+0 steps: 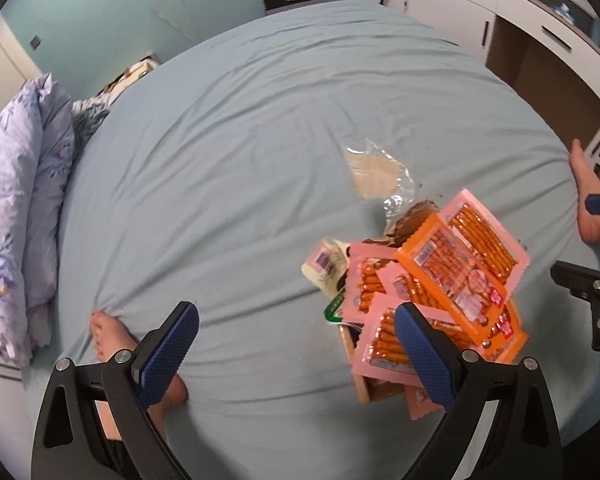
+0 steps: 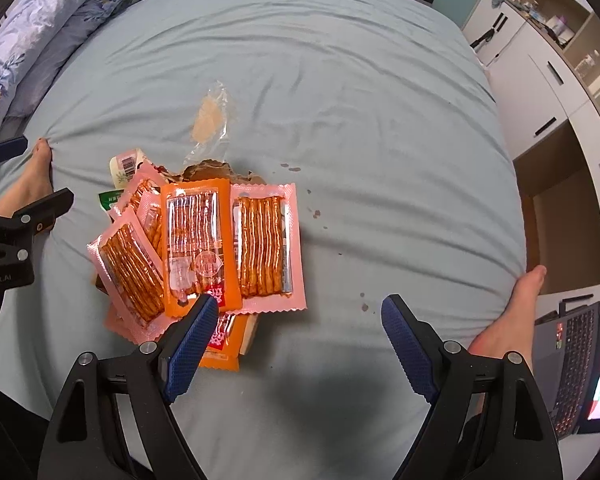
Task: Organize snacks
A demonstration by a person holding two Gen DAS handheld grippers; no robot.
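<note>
A heap of snack packets lies on the blue bedsheet (image 2: 340, 100): an orange packet (image 2: 198, 240) on top, pink packets of brown sticks (image 2: 264, 244) around it, a cream packet with a barcode (image 2: 126, 162) and a green one (image 2: 108, 200) at the far side. They cover a low cardboard box (image 1: 366, 384). A clear wrapper (image 2: 212, 120) lies just beyond. My right gripper (image 2: 298, 310) is open above the sheet, its left fingertip over the heap's near edge. My left gripper (image 1: 296, 316) is open too, its right fingertip over a pink packet (image 1: 380, 340). Neither holds anything.
A person's bare feet (image 2: 520, 300) (image 1: 104, 336) rest on the sheet either side of the heap. A folded floral quilt (image 1: 16, 200) lies at the left edge of the bed. White cabinets (image 2: 548, 92) and an open laptop (image 2: 576, 364) stand at the right.
</note>
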